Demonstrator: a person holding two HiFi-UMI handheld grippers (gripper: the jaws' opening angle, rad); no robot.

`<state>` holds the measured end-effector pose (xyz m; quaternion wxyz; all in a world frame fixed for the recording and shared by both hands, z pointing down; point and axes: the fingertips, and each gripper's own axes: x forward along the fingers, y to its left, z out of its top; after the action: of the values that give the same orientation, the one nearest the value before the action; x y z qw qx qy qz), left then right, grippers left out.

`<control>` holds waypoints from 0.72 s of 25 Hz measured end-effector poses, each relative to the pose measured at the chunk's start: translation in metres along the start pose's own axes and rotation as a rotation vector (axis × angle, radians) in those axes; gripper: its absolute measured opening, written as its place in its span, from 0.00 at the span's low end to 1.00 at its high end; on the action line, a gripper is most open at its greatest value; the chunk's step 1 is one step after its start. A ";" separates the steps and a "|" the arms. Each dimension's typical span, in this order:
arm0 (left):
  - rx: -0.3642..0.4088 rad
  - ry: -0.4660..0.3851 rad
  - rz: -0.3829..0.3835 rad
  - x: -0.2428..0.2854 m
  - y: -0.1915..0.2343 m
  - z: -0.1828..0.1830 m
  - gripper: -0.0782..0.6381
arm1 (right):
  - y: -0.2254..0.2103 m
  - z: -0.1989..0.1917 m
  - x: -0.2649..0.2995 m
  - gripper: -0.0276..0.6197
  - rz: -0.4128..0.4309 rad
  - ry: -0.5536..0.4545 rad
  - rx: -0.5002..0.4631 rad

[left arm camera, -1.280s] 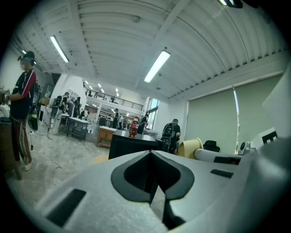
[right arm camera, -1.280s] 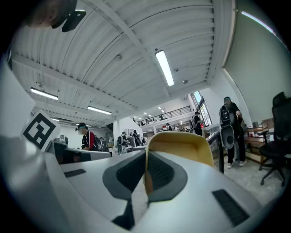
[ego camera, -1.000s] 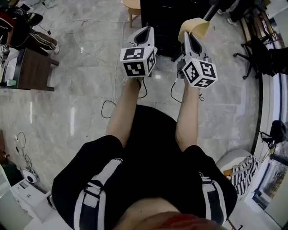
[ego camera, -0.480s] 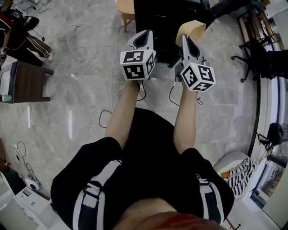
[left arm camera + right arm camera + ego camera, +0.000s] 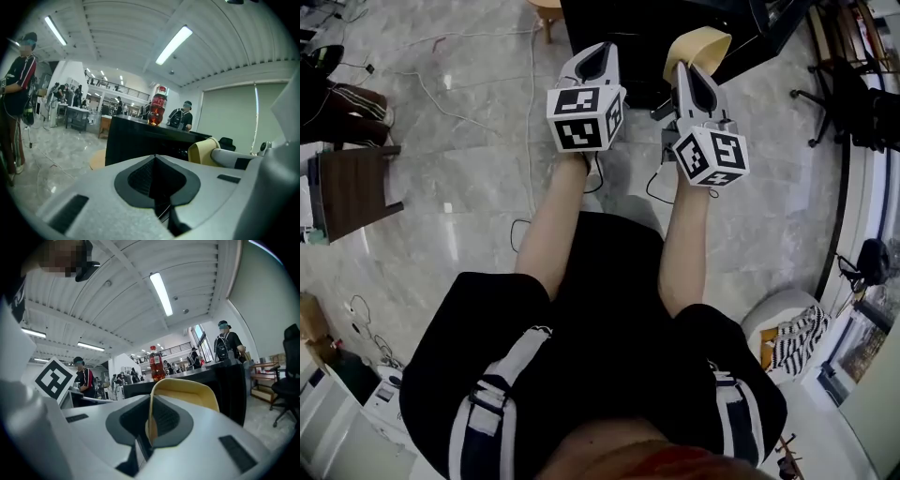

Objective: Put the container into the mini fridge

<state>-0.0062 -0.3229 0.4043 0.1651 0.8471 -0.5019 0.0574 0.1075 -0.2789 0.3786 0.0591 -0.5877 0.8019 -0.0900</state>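
Carrying stage only, nothing stowed yet: 2 grippers at centre frame, left gripper [image 5: 598,56] closed on nothing, right gripper [image 5: 685,69] pinched on the wall of 1 yellowish container [image 5: 703,44] at upper right, then 1 black cabinet [image 5: 628,33], probably the mini fridge, topped by 1 red bottle [image 5: 155,363].

Pale yellow open container [image 5: 701,47], tilted aloft, rim in right claw's [image 5: 683,67] pinch.

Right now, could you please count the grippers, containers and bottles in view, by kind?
Grippers: 2, the left gripper and the right gripper
Containers: 1, the yellow container
Bottles: 1, the red bottle
Total: 4
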 end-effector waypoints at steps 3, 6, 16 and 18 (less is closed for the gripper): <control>-0.021 0.040 0.005 0.012 0.006 -0.017 0.12 | -0.005 -0.015 0.010 0.07 0.013 0.047 -0.008; -0.042 0.038 0.020 0.021 0.007 -0.015 0.12 | -0.009 -0.014 0.019 0.07 0.033 0.065 -0.027; 0.022 0.018 0.057 0.024 0.020 -0.014 0.12 | 0.017 -0.074 0.029 0.07 0.317 0.584 -0.735; 0.023 0.019 0.060 0.024 0.022 -0.015 0.12 | 0.021 -0.083 0.027 0.07 0.383 0.638 -0.796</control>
<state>-0.0126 -0.3477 0.4302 0.1582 0.8330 -0.5246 0.0763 0.0626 -0.2922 0.4558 -0.3990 -0.3515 0.8448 0.0590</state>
